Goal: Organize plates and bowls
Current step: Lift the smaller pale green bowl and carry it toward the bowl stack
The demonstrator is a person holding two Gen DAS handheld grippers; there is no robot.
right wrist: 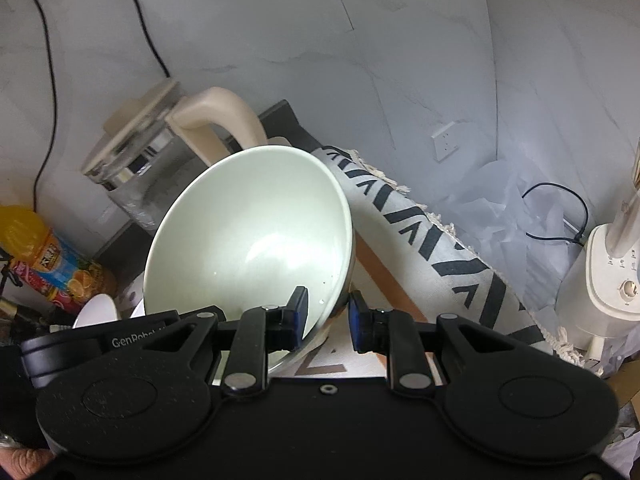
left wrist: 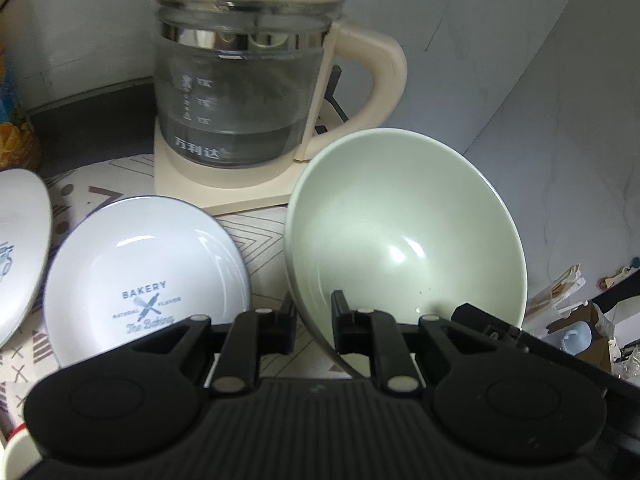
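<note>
Both claws clamp the pale green ceramic bowl (left wrist: 404, 240): left claw (left wrist: 313, 326) and right claw (right wrist: 328, 320) each pinch its rim, holding it tilted above the surface's patterned cloth (left wrist: 256, 236), probably for stacking. Beyond, the white printed plate (left wrist: 146, 280), then the glass kettle (left wrist: 248, 92).

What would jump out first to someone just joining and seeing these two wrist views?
The pale green ceramic bowl fills both views, tilted and pinched at its rim by the left gripper and the right gripper on opposite sides. Behind it stands the glass kettle with a cream lid and handle on its base. To the left of the bowl, a white enamel plate printed BAKERY lies on the patterned cloth.
</note>
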